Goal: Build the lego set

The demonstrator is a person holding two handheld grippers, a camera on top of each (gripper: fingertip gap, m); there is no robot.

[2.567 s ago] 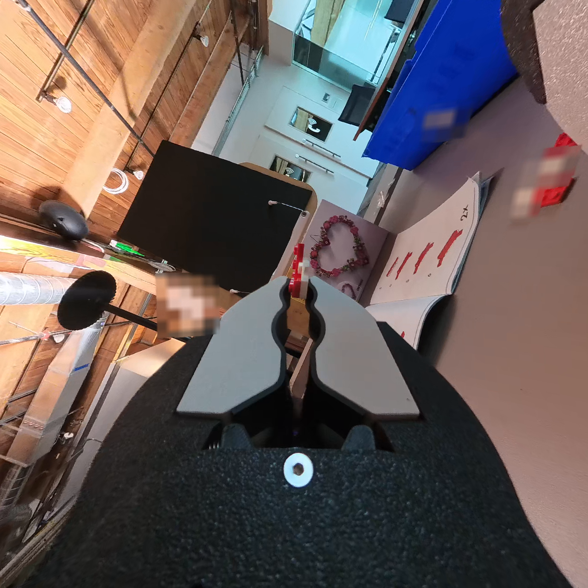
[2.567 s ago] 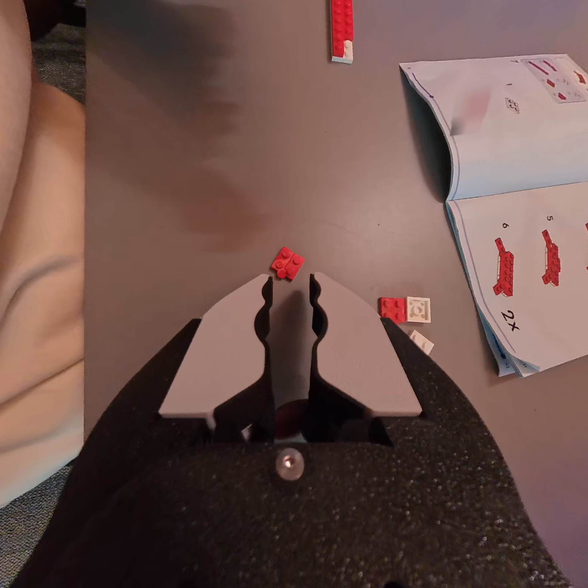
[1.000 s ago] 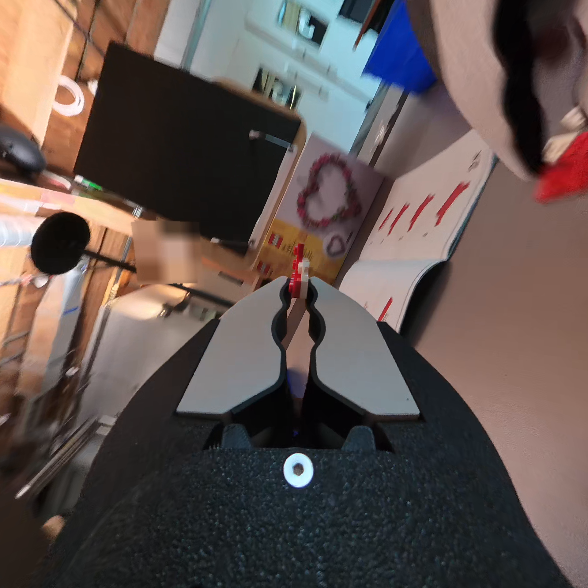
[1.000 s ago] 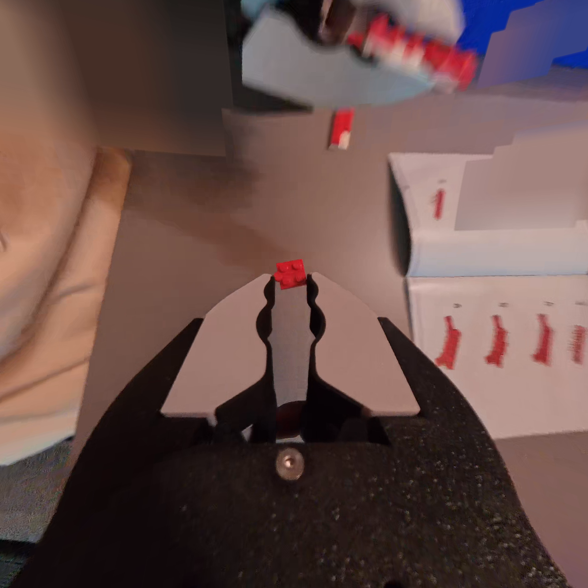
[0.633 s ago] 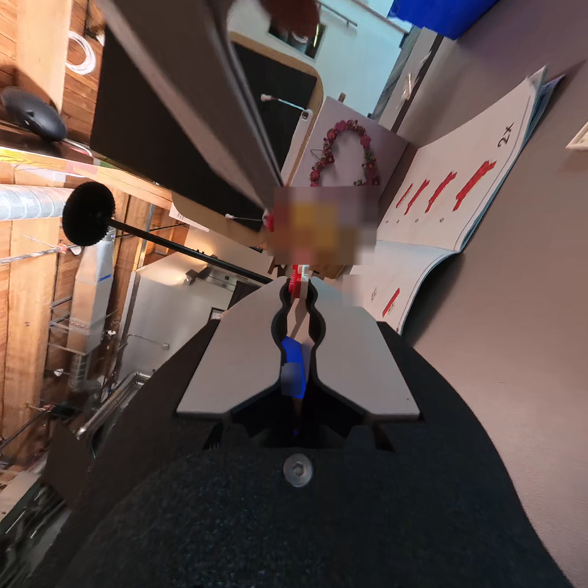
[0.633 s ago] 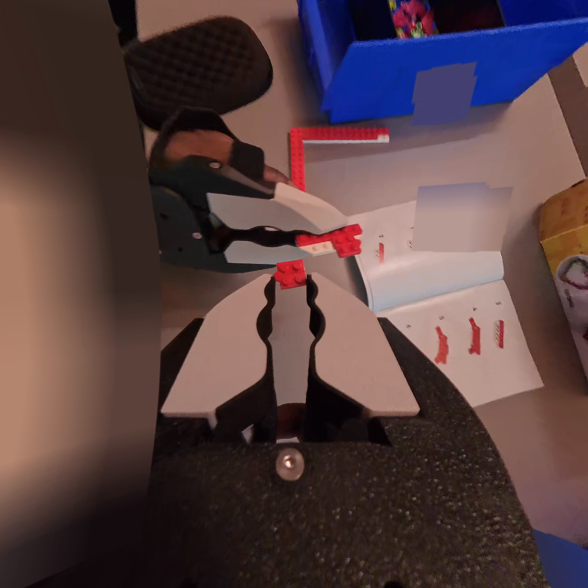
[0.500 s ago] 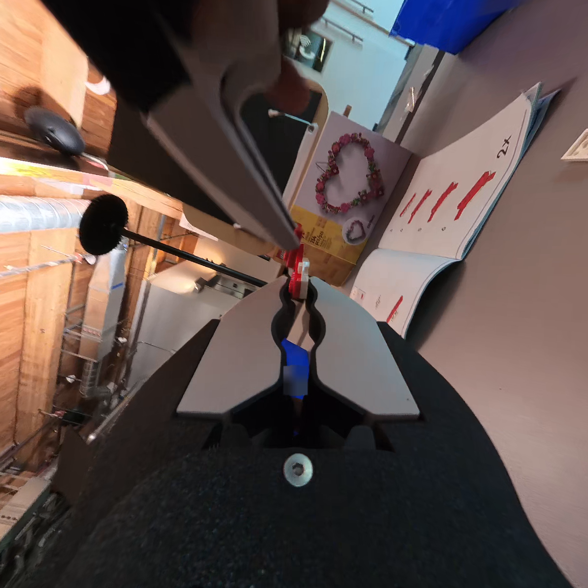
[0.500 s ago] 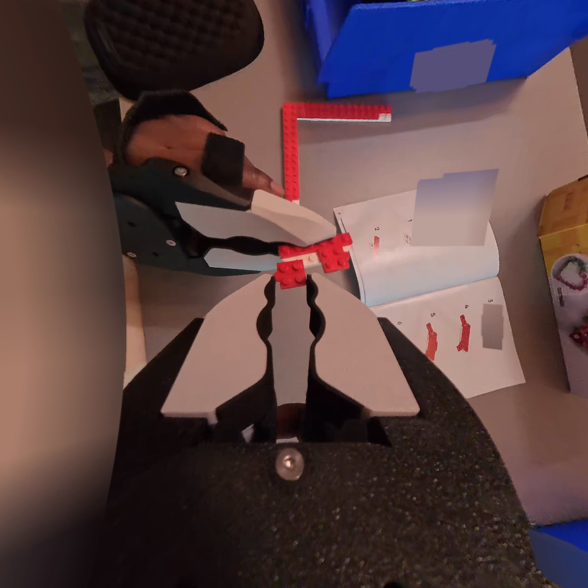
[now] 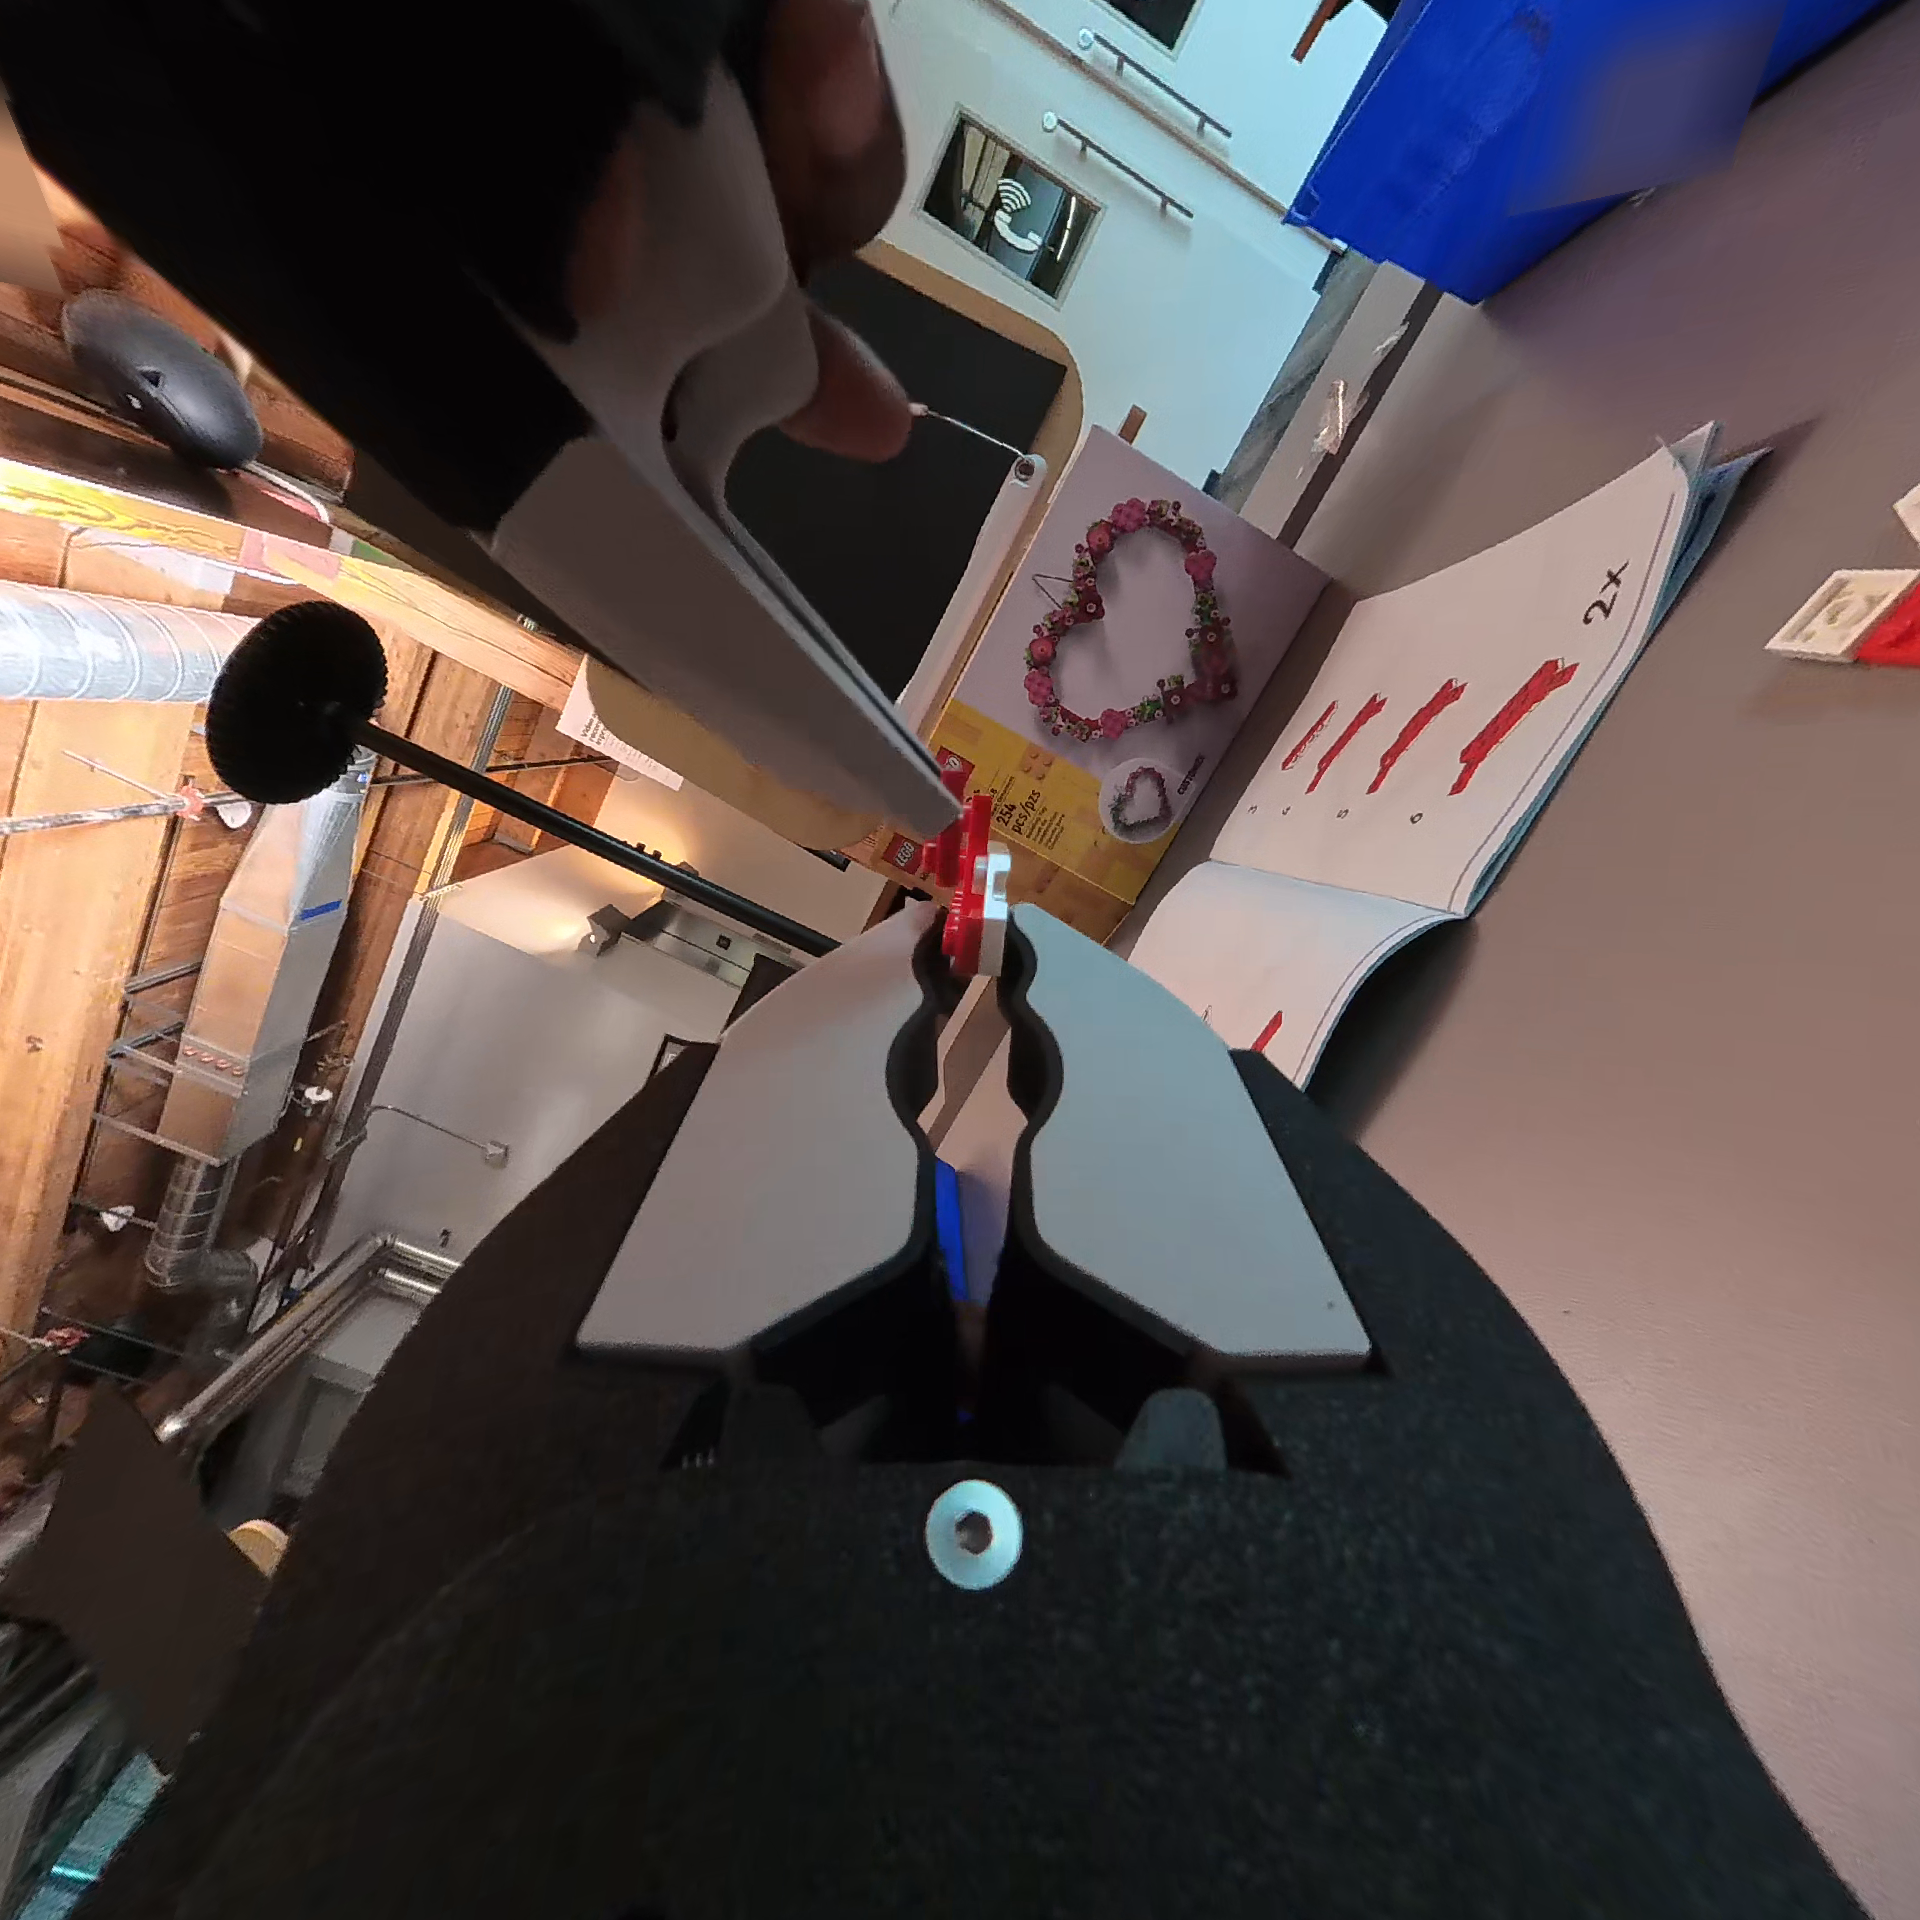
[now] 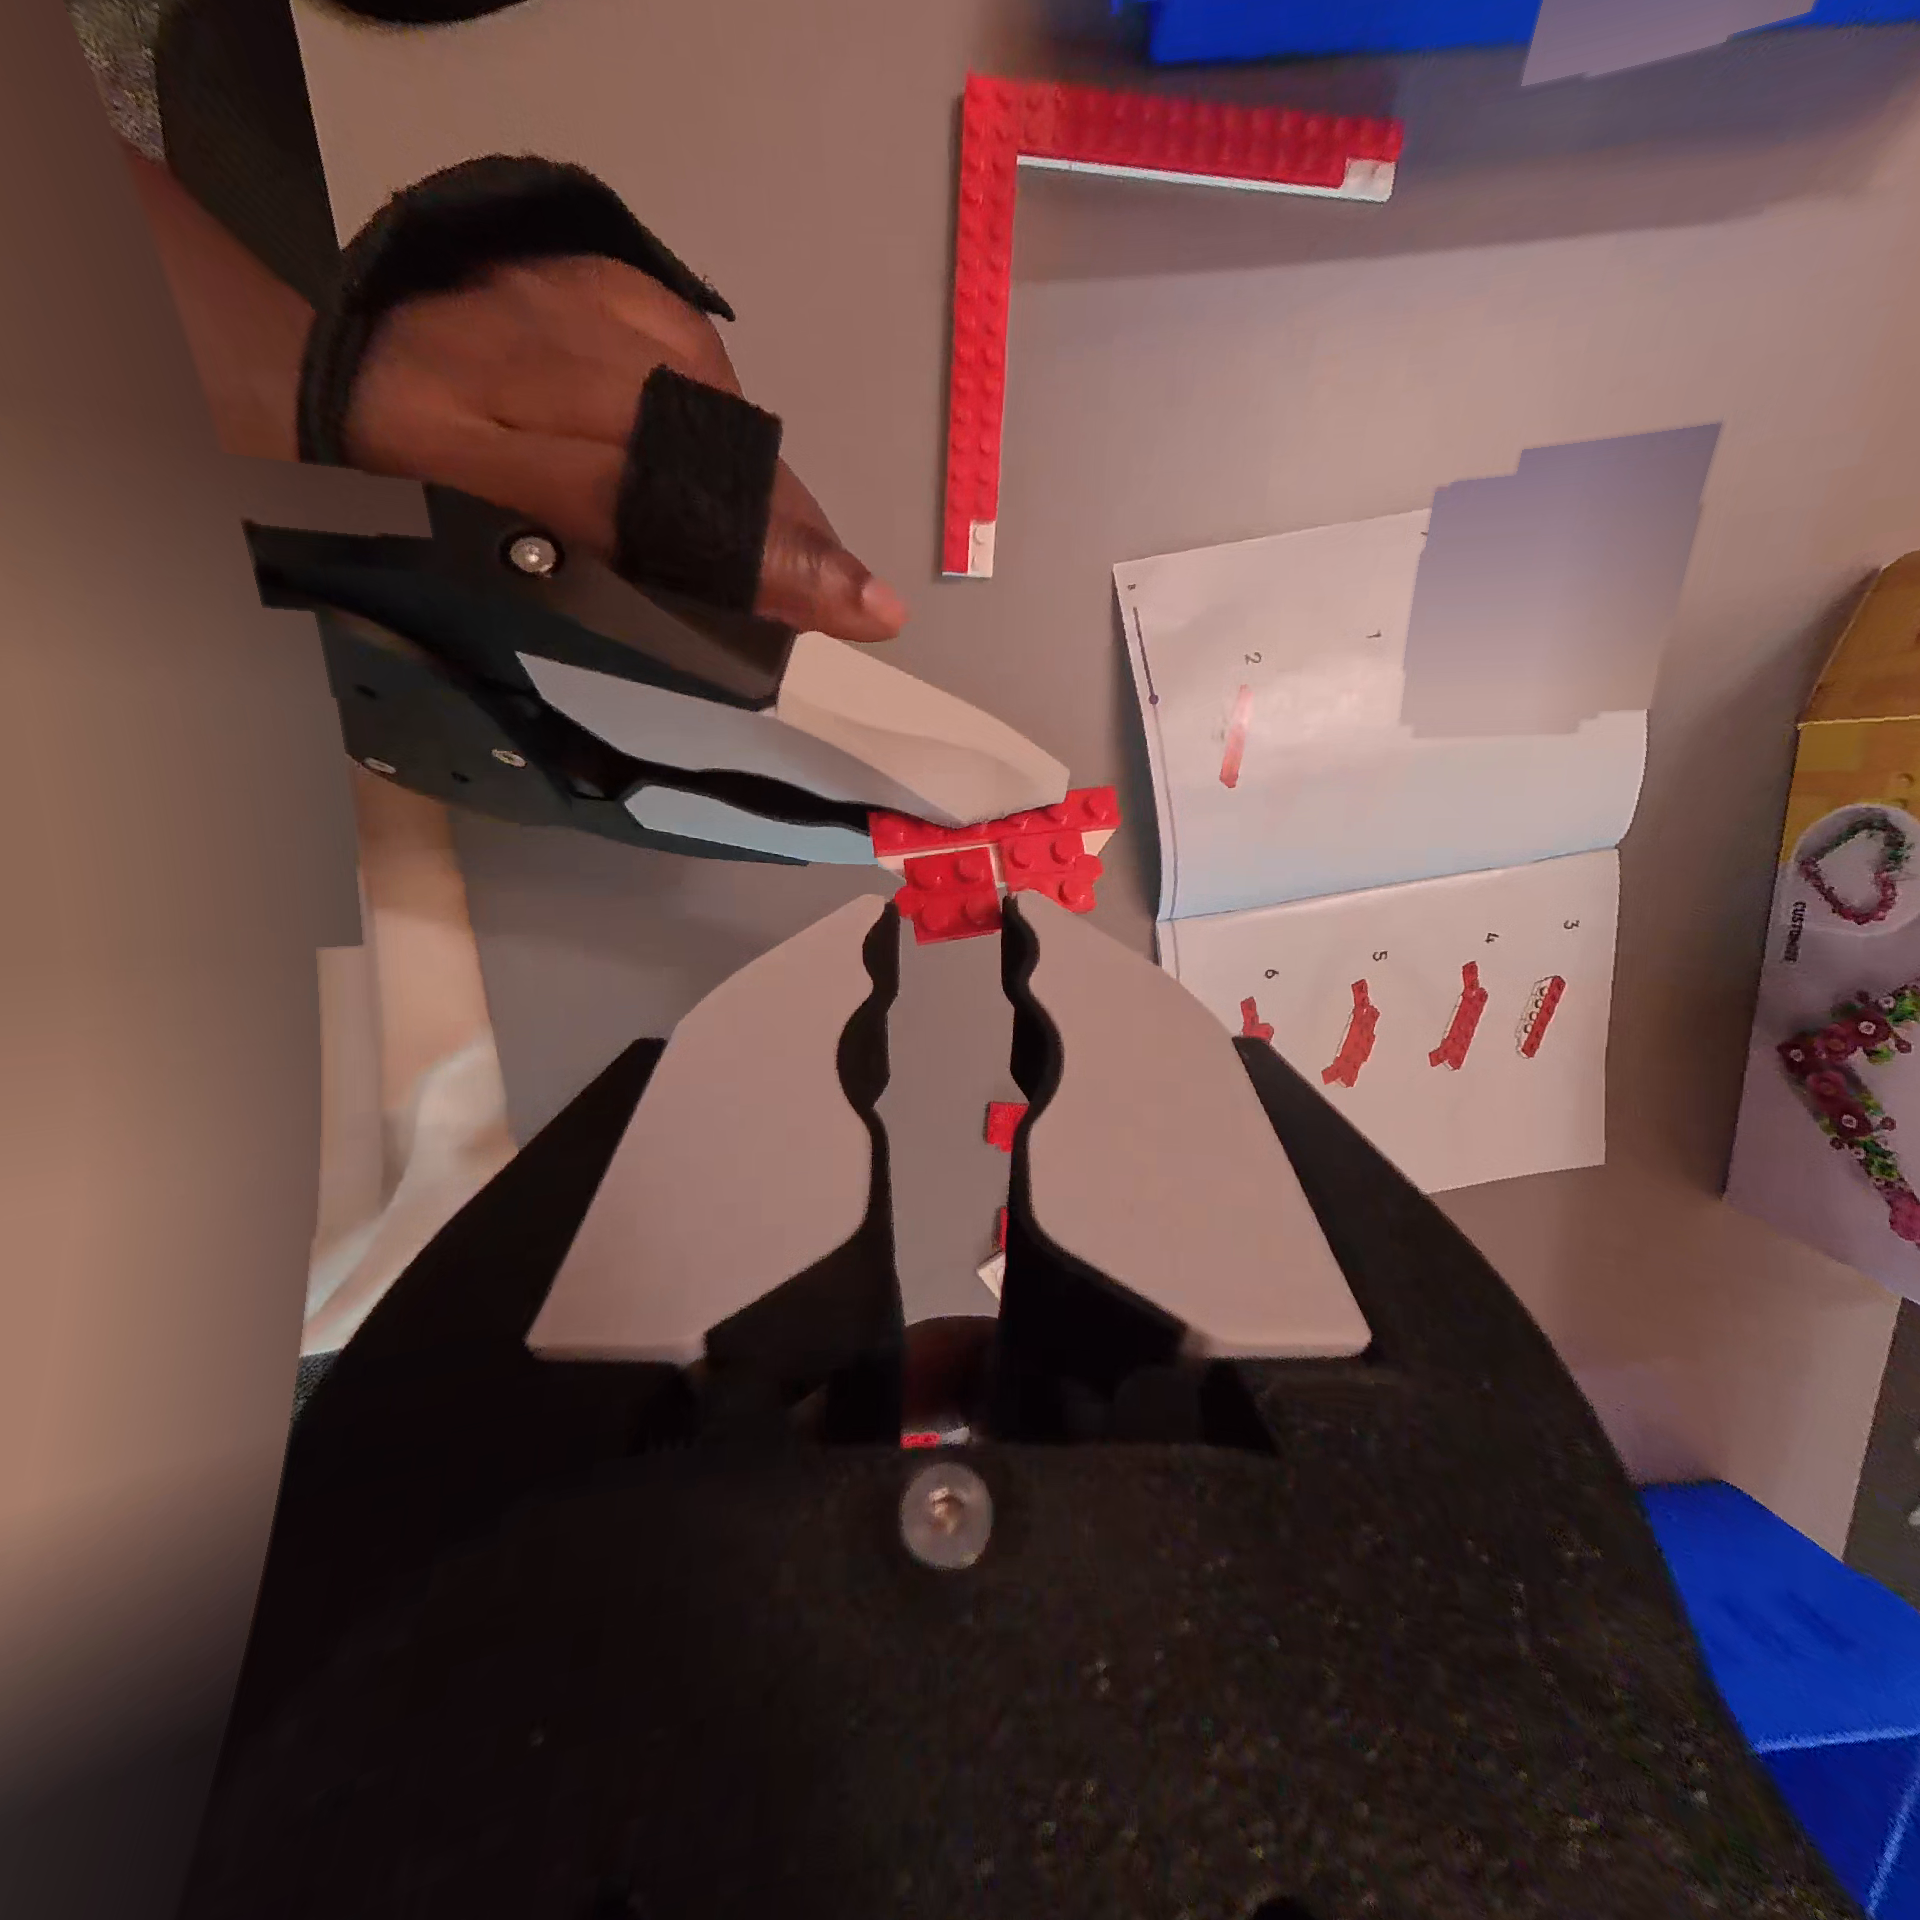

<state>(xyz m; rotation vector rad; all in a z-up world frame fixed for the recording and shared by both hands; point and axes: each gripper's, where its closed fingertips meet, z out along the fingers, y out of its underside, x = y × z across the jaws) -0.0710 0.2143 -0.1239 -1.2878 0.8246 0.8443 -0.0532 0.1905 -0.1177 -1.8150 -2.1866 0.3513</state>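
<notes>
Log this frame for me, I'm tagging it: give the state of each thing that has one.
left gripper: shut on red and white assembly, held in the air.
right gripper: shut on small red plate, pressed against the assembly.
instruction booklet: open, flat on the table.
L-shaped red strip: lying flat, untouched.

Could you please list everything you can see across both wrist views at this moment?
small red plate: one, red, gripped in the right gripper, pressed against the sub-assembly
sub-assembly: one, red and white, held in the left gripper above the table
L-shaped strip: one, red with white ends, flat on the table beyond the grippers
instruction booklet: one, white, open on the table
set box: one, yellow and pale with a heart wreath picture, behind the booklet
loose pieces: a few, white and red, on the table
blue bin: one, far edge of the table
table: one, grey
left gripper: one, grey fingers, shut
right gripper: one, grey fingers, shut
hand: one, black strap, on the left gripper
</notes>
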